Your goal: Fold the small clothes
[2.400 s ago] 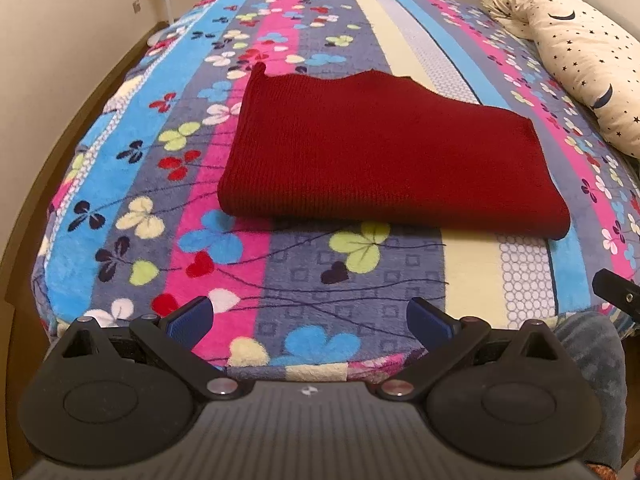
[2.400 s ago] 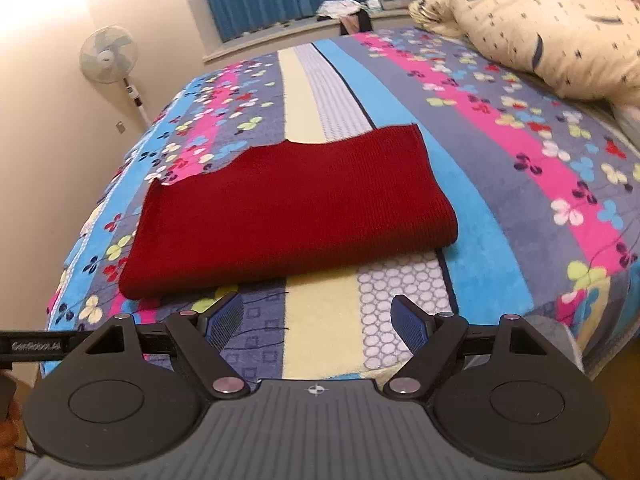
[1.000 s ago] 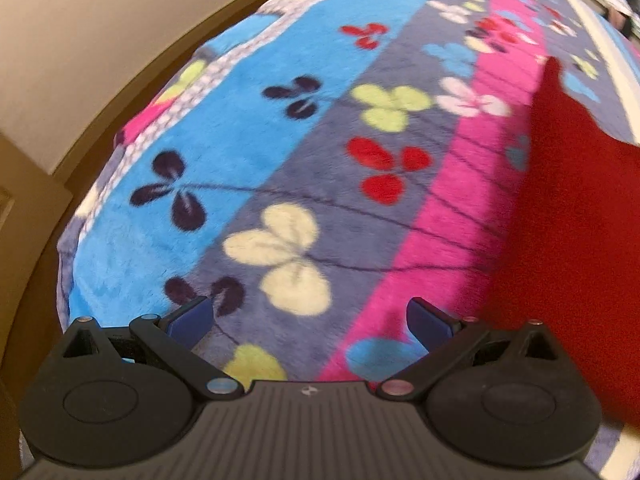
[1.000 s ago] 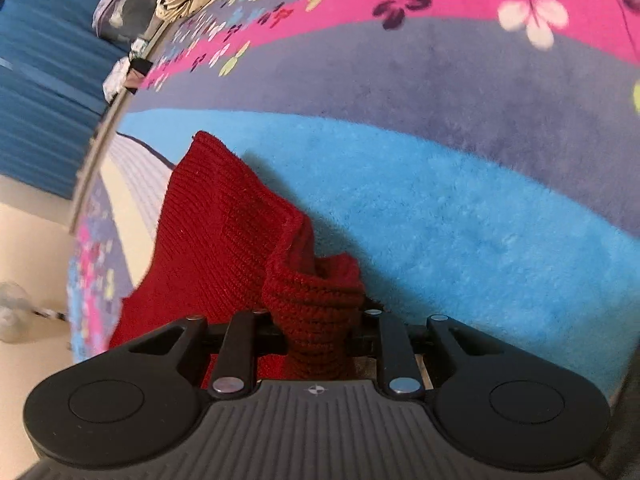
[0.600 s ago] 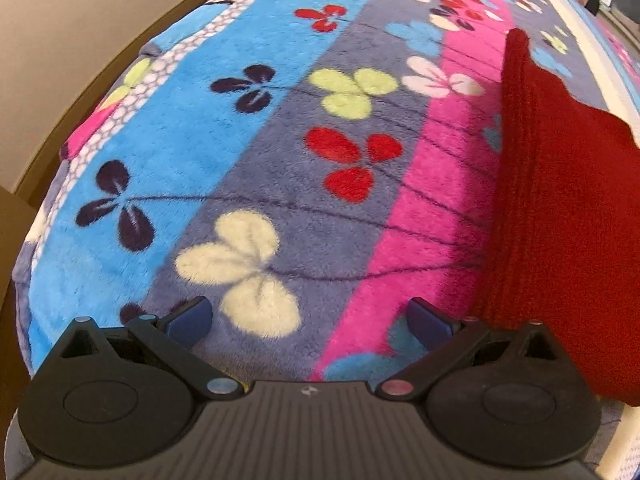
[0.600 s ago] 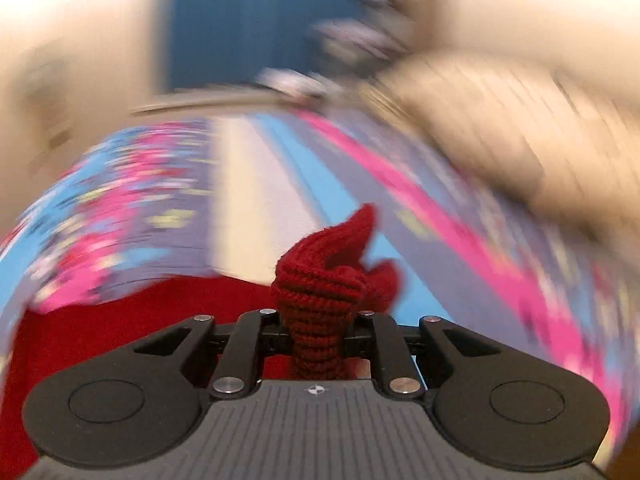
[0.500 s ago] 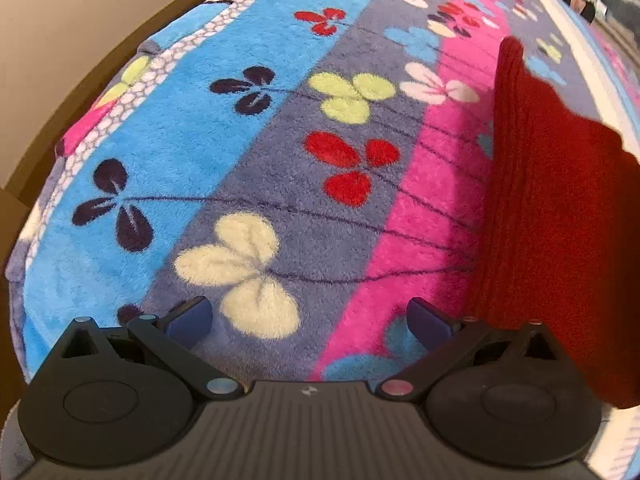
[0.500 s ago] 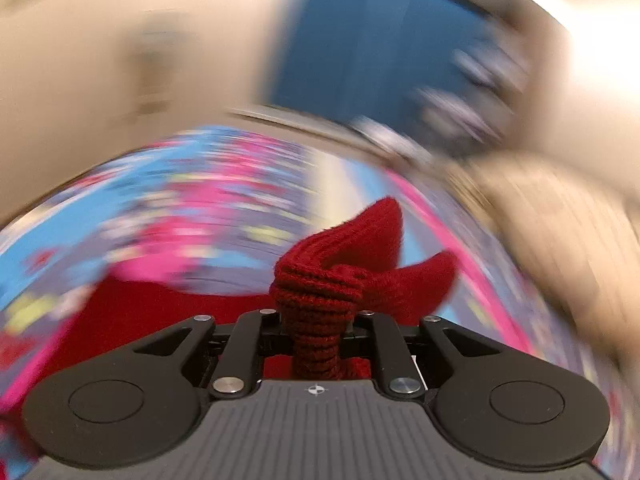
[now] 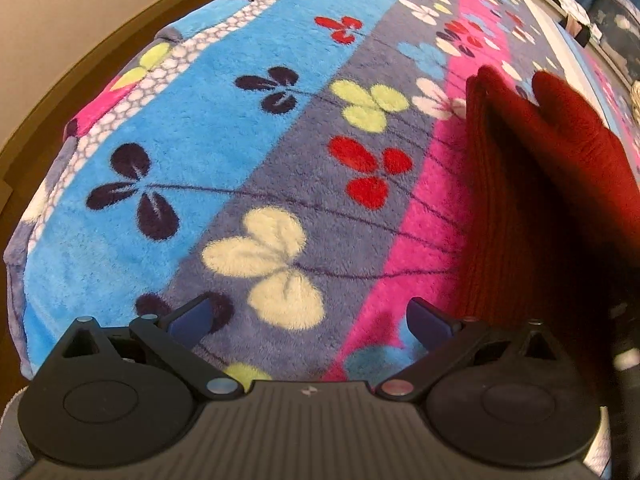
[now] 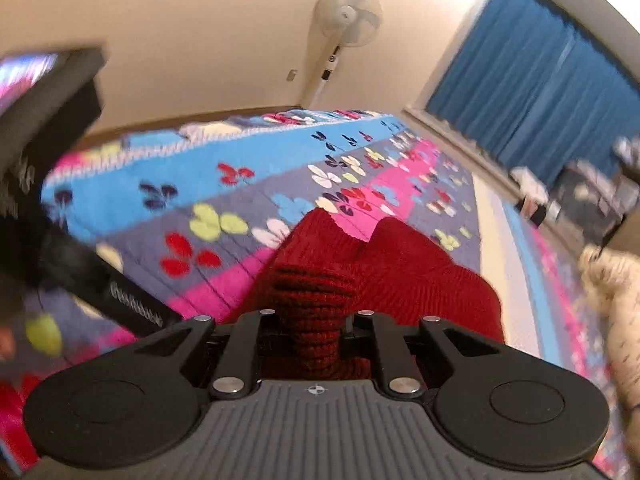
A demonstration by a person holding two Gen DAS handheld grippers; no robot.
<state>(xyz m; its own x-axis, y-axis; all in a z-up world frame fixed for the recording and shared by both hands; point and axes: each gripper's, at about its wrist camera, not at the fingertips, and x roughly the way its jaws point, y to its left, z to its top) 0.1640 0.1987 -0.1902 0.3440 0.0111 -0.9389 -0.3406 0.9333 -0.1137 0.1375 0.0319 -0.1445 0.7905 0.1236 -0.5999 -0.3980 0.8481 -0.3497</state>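
- Cream walls [image 10: 200, 40] and a blue curtain [image 10: 540, 92] are seen behind the bed in the right wrist view, with a standing fan [image 10: 344, 16] placed against the wall.
- Most of both views is taken up by a fleece blanket [image 9: 200, 140] striped in blue, grey and pink and printed with clover-like flowers.
- At the right edge of the right wrist view, part of a cream patterned pillow [image 10: 616, 300] is seen, blurred.
- On the pink stripe, at the right of the left wrist view, a red knitted garment [image 9: 520, 200] is found; its near layer lies on the blanket while another layer is lifted above it.
- The right gripper [image 10: 316, 328] is clamped on a bunched fold of that garment, with the knit squeezed between nearly closed jaws.
- The left gripper [image 9: 308, 316] is held low over the blanket just beside the garment's left edge; its jaws are spread wide, and only blanket is seen between the blue pads [image 9: 190, 314].
- Part of a black tool body is seen at the left of the right wrist view, blurred.
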